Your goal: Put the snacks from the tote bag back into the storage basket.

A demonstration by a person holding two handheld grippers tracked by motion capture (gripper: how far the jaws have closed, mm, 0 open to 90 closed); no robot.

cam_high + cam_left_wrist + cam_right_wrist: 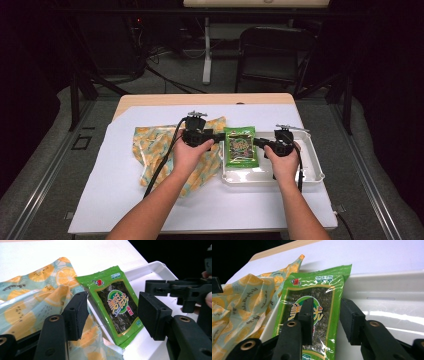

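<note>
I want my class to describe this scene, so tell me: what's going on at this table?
A person works with a hand-held gripper in each hand. A green seaweed snack packet lies at the left end of a white tray, partly over its rim, beside a fruit-print bag. The right hand-held gripper sits at the packet's right edge with its jaws apart, not pressing it. The left hand-held gripper, also open, is at the packet's left edge.

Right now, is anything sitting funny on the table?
Yes. The green snack packet isn't flat inside the white tray: it leans on the tray's left rim, one edge hanging out toward the crumpled fruit-print bag. Both grippers are open beside it.
</note>
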